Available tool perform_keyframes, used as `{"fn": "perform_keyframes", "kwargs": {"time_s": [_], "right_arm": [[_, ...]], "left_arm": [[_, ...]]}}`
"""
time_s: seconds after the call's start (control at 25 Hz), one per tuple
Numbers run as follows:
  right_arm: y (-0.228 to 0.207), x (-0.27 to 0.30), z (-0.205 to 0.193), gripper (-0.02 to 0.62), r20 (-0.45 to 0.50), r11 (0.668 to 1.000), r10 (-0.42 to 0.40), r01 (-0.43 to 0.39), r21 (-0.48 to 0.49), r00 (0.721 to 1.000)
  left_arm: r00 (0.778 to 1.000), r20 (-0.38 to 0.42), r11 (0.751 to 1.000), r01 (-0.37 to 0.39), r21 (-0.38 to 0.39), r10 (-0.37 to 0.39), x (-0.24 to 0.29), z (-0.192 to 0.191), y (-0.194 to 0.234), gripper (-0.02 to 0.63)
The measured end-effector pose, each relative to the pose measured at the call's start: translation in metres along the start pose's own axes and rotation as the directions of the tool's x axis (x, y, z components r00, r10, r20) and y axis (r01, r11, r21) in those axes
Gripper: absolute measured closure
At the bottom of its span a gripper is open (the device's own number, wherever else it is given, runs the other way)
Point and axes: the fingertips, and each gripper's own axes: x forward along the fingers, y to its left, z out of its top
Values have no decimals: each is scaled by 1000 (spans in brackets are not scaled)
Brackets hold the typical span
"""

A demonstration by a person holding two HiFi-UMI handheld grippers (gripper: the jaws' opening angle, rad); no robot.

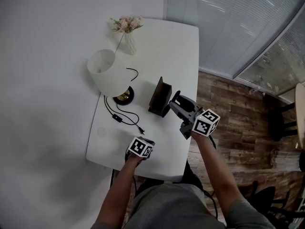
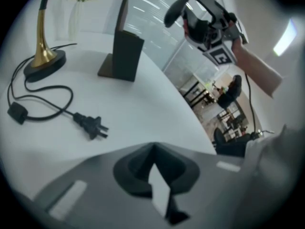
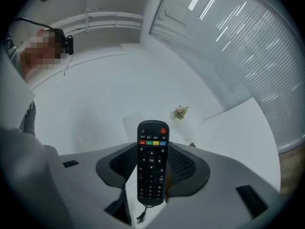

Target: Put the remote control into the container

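A black remote control stands upright between my right gripper's jaws with its buttons toward the camera, and the jaws are shut on its sides. In the head view my right gripper hangs above the table's right side, just right of the dark open-topped container. The left gripper view shows the container standing on the table, with the right gripper raised beyond it. My left gripper is shut on nothing and sits low near the table's front edge.
The white table carries a white-shaded lamp with a gold base, its loose black cord and plug, and a vase of flowers at the back. Wooden floor lies right of the table.
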Motion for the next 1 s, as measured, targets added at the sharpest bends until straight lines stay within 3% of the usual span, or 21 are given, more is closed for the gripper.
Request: {"fn": "perform_keyframes", "kwargs": {"time_s": [0.2,0.56,1.0], "right_arm": [[-3,16,-2,391,-11,999,25,-25,-22,1000],[-4,37,-2,391,-82,981,55,-69,-179,995],[-7,49,-5,391,-99,964,64,-87,-253,993]], "left_arm": [[1000,10,1000,-9,9,9,-1,-1,1,612],[1000,17,1000,2,5,-2,-1,-2,-3,612],[1000,19,1000,0,12,0,-1,-4,-4,612]]}}
